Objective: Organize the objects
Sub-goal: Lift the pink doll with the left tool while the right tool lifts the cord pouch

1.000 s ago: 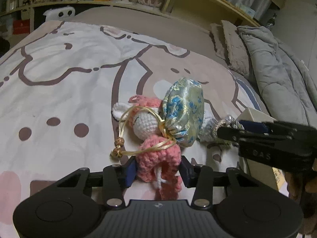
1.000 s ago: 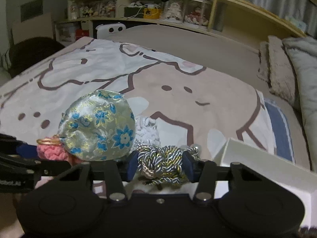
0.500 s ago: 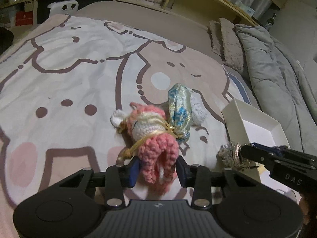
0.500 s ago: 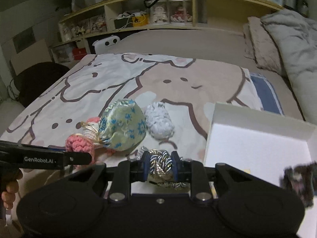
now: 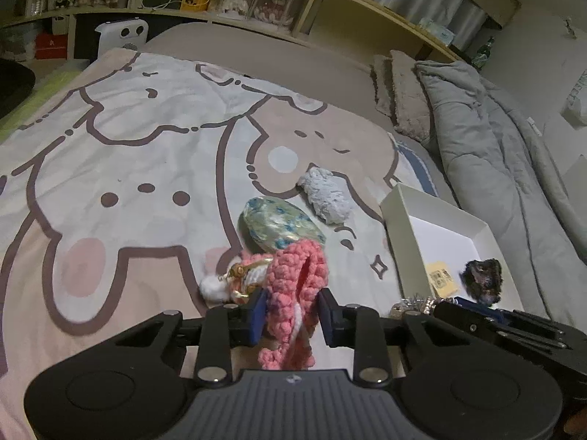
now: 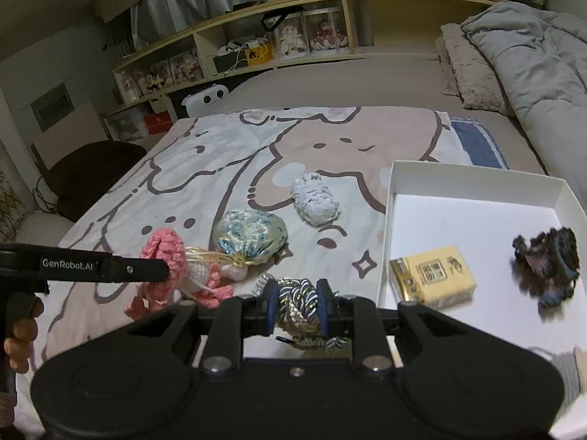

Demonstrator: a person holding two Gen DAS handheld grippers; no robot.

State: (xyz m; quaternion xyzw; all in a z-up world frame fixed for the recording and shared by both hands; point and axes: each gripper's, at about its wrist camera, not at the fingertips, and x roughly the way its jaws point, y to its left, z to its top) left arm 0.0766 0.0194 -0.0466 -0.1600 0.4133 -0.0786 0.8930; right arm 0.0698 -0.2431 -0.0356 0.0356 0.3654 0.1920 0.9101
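My left gripper (image 5: 293,311) is shut on a pink crochet doll (image 5: 297,278), its jaws closing tight on the doll's body, which hangs above the bedspread. A gold cord (image 6: 220,256) runs from the doll to a floral satin pouch (image 6: 251,238) lying on the bed. My right gripper (image 6: 297,304) is shut on a blue, white and gold braided rope knot (image 6: 299,299), held near the left wall of a white box (image 6: 477,179). In the left wrist view the right gripper (image 5: 414,302) shows at lower right with the knot.
Inside the box lie a yellow packet (image 6: 436,275) and a dark fuzzy thing (image 6: 546,264). A pale grey knitted ball (image 6: 315,198) rests on the cartoon bedspread (image 6: 220,154). A grey duvet (image 5: 495,139) and pillows line the right side; shelves (image 6: 293,36) stand behind the bed.
Both grippers rose and pulled back toward the box, carrying the doll and the rope knot. Both sets of jaws tightened. The pouch now lies flat behind the doll.
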